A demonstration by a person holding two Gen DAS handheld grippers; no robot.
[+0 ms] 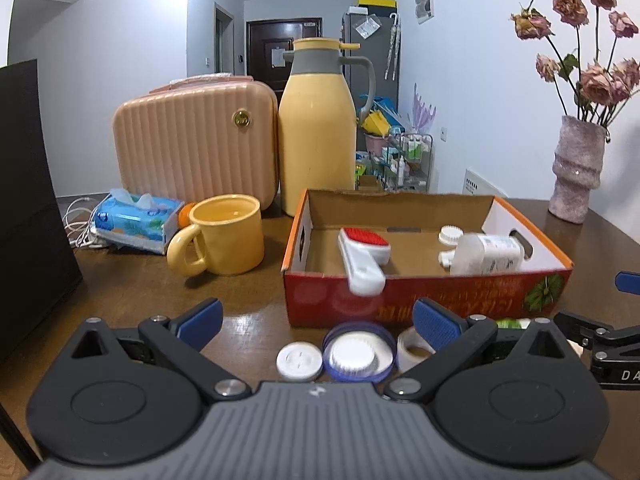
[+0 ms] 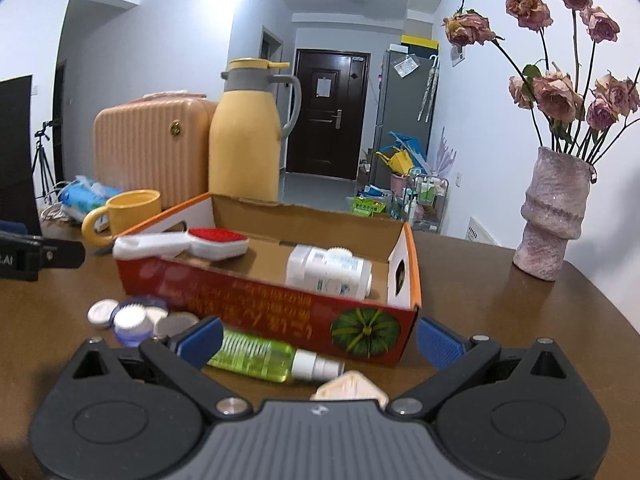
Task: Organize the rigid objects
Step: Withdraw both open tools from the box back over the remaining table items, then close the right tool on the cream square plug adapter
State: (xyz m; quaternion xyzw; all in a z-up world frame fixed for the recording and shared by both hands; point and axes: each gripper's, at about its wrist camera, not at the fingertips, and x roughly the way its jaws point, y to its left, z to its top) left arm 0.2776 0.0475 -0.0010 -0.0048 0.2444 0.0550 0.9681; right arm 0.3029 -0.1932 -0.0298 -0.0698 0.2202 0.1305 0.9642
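An open red cardboard box [image 1: 424, 300] [image 2: 280, 312] stands on the brown table. In it lie a white brush with red bristles [image 1: 362, 258] [image 2: 188, 242], its handle over the front wall, and a white bottle [image 1: 486, 254] [image 2: 330, 270]. In front of the box lie a white lid [image 1: 299, 361] [image 2: 102, 313], a blue-rimmed jar lid [image 1: 356, 352] [image 2: 132, 322], a tape roll [image 1: 412, 348] and a green spray bottle [image 2: 268, 356]. My left gripper [image 1: 318, 324] is open above the lids. My right gripper [image 2: 320, 338] is open over the spray bottle.
A yellow mug [image 1: 222, 240], a tissue pack [image 1: 136, 220], a pink case [image 1: 196, 144] and a yellow thermos [image 1: 318, 128] stand behind and left of the box. A vase of dried roses [image 2: 554, 216] stands right. A beige object [image 2: 352, 390] lies near my right gripper.
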